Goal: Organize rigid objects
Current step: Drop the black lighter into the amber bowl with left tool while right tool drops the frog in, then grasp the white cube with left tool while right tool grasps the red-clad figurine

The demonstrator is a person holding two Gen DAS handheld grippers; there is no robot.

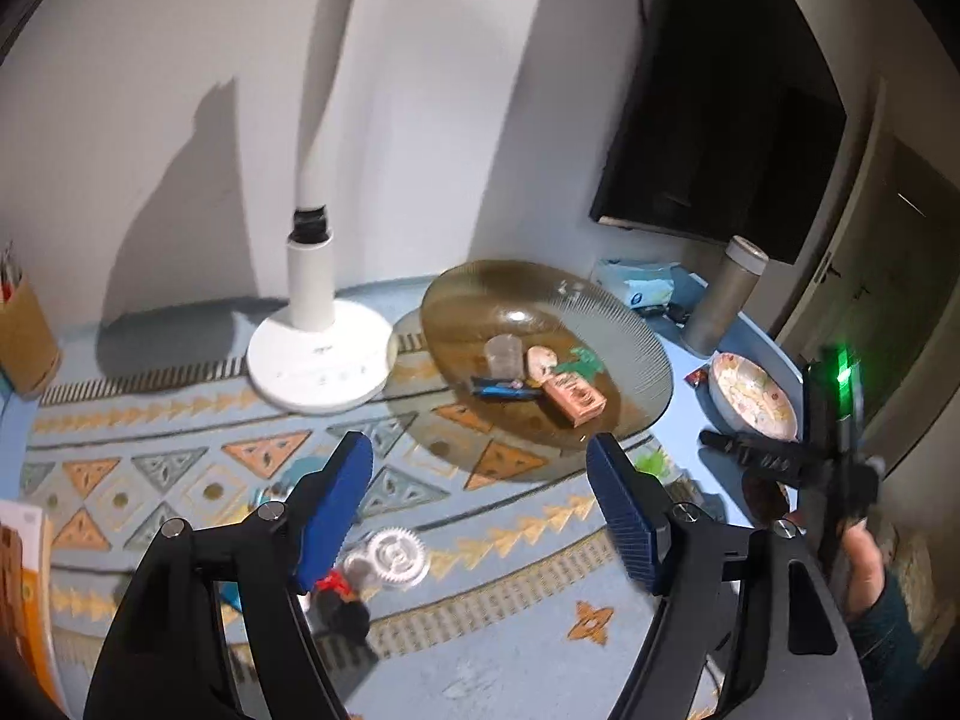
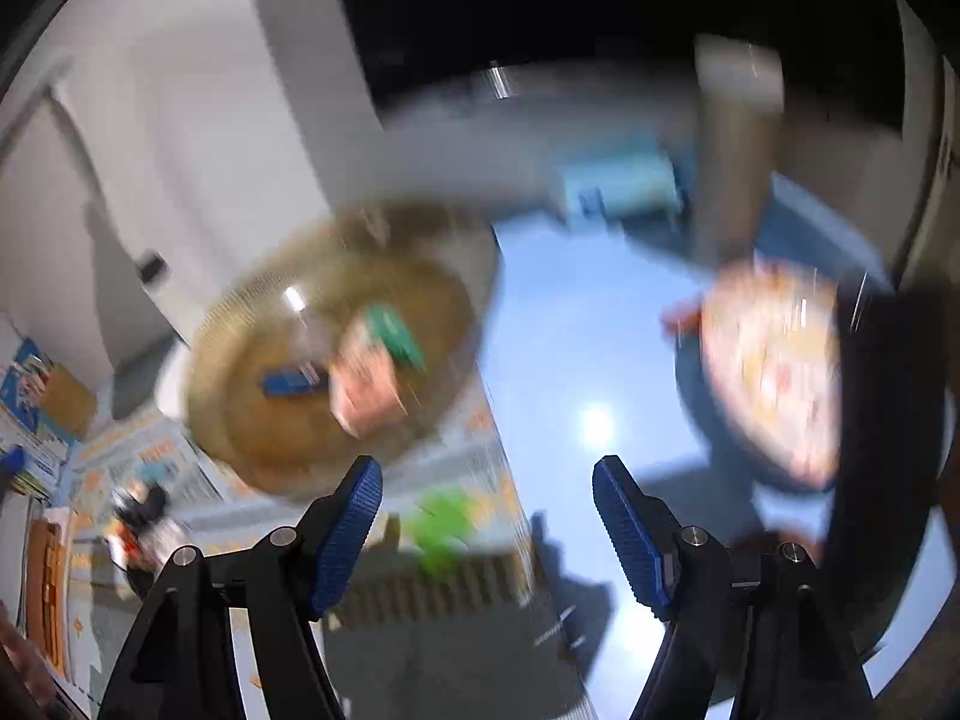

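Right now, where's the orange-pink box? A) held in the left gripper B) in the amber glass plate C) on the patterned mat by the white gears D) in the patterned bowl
B: the orange-pink box lies inside the amber glass plate, next to a small clear cup and a blue bar; the left gripper is open and holds nothing.

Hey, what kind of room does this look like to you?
Probably a home desk or study corner: a white desk lamp, a tissue pack and a wall-mounted dark screen above a patterned mat.
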